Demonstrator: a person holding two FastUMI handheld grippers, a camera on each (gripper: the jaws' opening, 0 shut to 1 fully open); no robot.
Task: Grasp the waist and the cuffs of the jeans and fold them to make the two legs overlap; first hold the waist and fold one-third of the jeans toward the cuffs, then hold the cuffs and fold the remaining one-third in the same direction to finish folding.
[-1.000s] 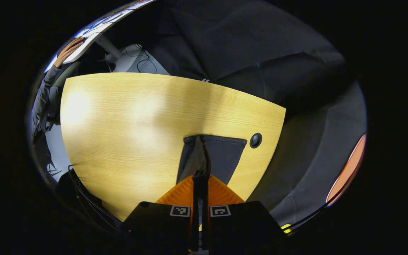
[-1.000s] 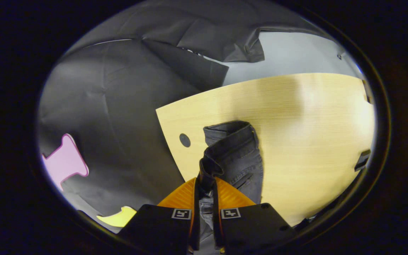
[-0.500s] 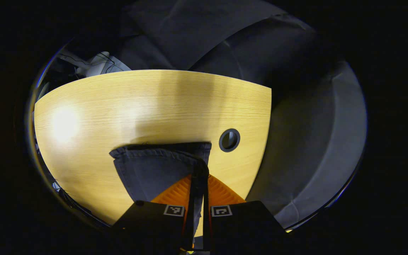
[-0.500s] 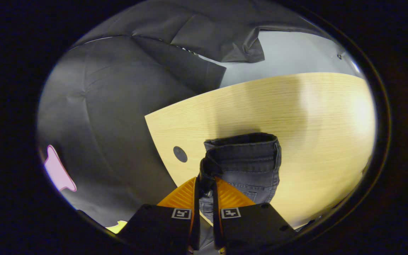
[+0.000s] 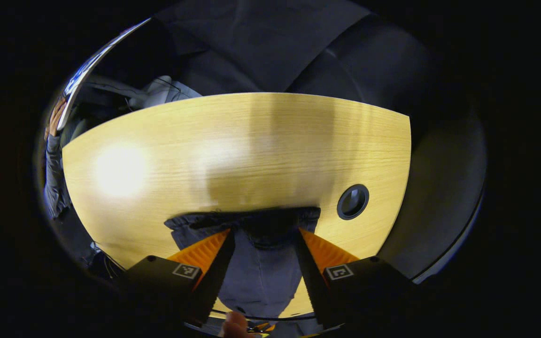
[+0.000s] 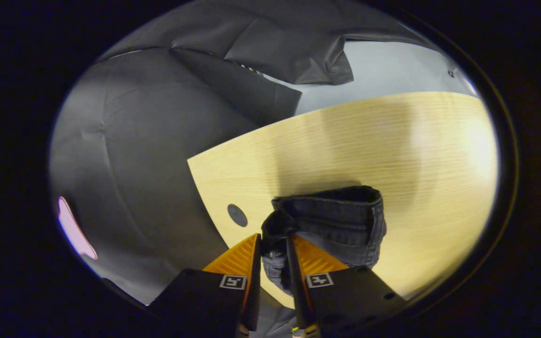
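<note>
Wooden table (image 5: 251,141), left gripper (image 5: 263,234) wide, right gripper (image 6: 274,241) seemingly pinching jeans (image 6: 336,220)

jeans (image 6: 341,220): dark denim cloth, matt, stitched seams (slightly faded)
table (image 5: 251,141): pale wood-grain top, smooth, faint sheen under the lights
booth wall (image 6: 158,141): black cloth, matt, creased

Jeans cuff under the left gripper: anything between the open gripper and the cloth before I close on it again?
Nothing visible. The left gripper stands open right over the jeans, which lie flat on the table. The table's round hole sits off to one side, clear of the cloth.
</note>
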